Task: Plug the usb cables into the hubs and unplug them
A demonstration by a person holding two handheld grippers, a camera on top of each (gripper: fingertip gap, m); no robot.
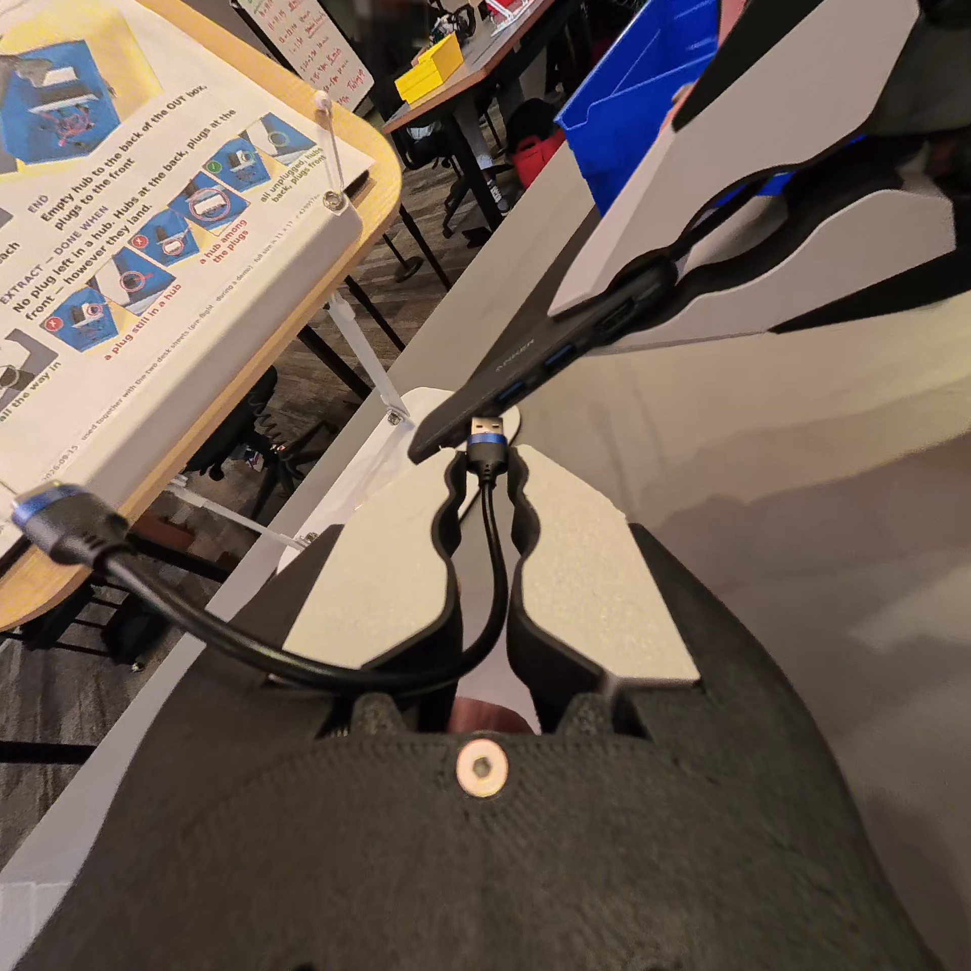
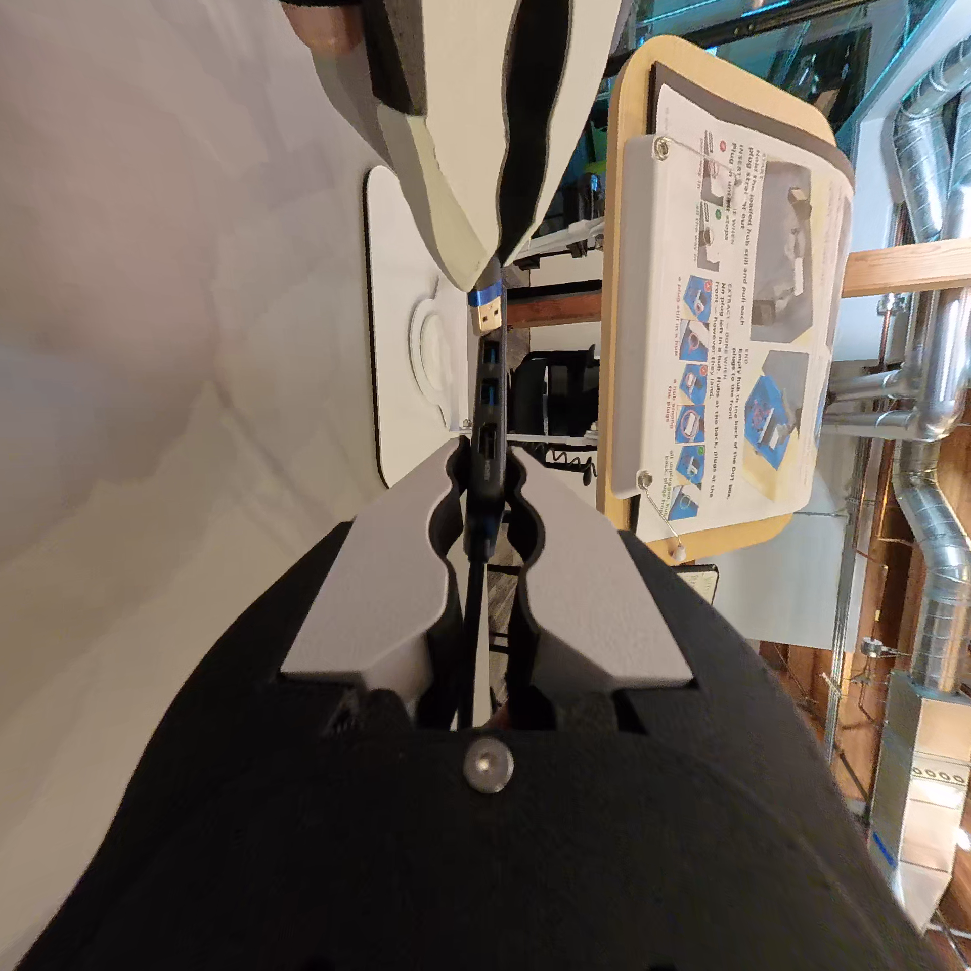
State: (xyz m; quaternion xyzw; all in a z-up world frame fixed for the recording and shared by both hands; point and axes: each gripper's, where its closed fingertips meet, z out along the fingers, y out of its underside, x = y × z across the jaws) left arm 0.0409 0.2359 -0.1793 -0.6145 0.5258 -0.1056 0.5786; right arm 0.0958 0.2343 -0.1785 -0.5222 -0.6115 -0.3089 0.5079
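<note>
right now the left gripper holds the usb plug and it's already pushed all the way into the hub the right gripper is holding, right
Not quite. The left gripper does hold the usb plug and the right gripper does hold the hub, but the plug is not inserted: the right wrist view shows its metal tip bare, just outside the end port.

Printed text is borne by the instruction sheet (image 1: 157, 210) at 10 o'clock, handwriting by the whiteboard (image 1: 310, 47) at 12 o'clock, and a faint brand mark by the hub (image 1: 504, 368).
</note>
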